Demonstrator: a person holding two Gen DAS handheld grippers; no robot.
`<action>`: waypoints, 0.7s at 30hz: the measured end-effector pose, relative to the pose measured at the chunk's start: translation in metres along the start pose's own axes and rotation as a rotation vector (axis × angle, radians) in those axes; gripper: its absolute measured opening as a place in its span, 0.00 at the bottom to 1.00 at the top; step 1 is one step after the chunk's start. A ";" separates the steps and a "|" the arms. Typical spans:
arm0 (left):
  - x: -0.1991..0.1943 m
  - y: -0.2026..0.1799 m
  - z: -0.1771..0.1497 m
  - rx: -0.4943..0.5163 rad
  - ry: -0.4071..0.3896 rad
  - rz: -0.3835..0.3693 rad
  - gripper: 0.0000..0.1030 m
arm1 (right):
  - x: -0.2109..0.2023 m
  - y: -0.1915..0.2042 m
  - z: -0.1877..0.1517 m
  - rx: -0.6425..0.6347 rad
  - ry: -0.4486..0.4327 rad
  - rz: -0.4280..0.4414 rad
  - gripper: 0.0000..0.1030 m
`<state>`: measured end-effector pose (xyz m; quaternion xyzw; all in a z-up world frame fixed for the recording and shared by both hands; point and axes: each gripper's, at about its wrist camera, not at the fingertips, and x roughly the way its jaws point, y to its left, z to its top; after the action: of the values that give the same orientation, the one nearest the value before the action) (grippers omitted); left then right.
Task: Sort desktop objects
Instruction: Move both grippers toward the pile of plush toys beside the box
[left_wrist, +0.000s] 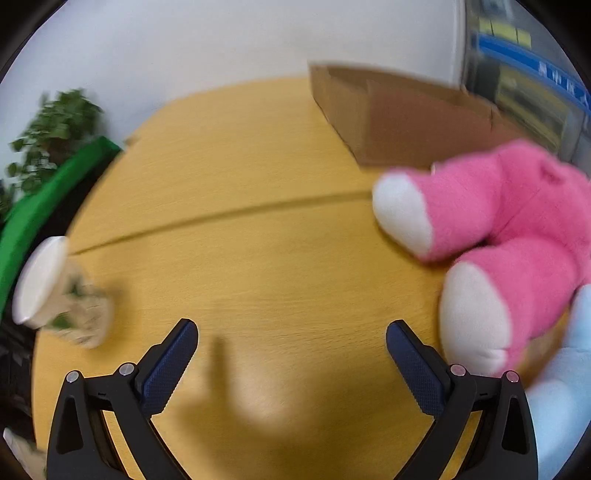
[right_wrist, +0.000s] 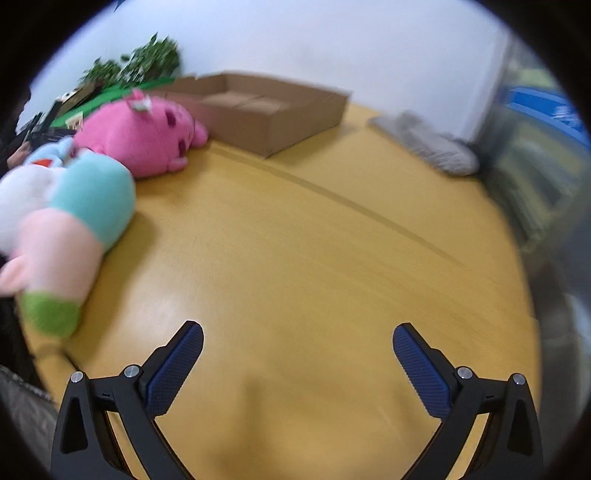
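Hovering wide open and holding nothing, both pairs: left tongs and right tongs, each over bare table. Lying just right of the left tongs, a pink plush toy, white-soled feet pointing toward the blue pads. Resting beside it, nearer, a pastel plush toy in teal, pink and green bands, with a pale blue and white one possibly touching it (blurred, hard telling). Sitting farther back, touching or nearly touching the pink toy's head, an open cardboard box, likely the place for sorted things. Standing near the left edge, a paper cup with a white lid, tilted in this view; lying far right, a grey cloth-like item.

Probably approaching a first pick. Swinging the left tongs right toward a pink leg, closing across the narrow limb rather than the bulky body, squeezing deep since plush gives. Lifting clear of the neighbouring toy before carrying over the box wall.
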<state>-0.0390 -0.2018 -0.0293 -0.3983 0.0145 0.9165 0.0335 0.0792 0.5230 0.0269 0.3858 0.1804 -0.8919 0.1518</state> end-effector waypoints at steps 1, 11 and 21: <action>-0.023 0.004 -0.002 -0.039 -0.053 0.016 1.00 | -0.022 -0.004 -0.005 0.007 -0.021 -0.026 1.00; -0.204 -0.088 -0.043 -0.026 -0.271 -0.083 1.00 | -0.101 0.106 0.021 0.034 -0.196 0.156 1.00; -0.158 -0.210 -0.062 0.019 -0.064 -0.136 1.00 | -0.080 0.251 0.044 0.057 -0.326 0.198 1.00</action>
<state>0.1289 -0.0033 0.0436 -0.3685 -0.0046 0.9242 0.0998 0.2061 0.2911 0.0629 0.2565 0.0891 -0.9281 0.2549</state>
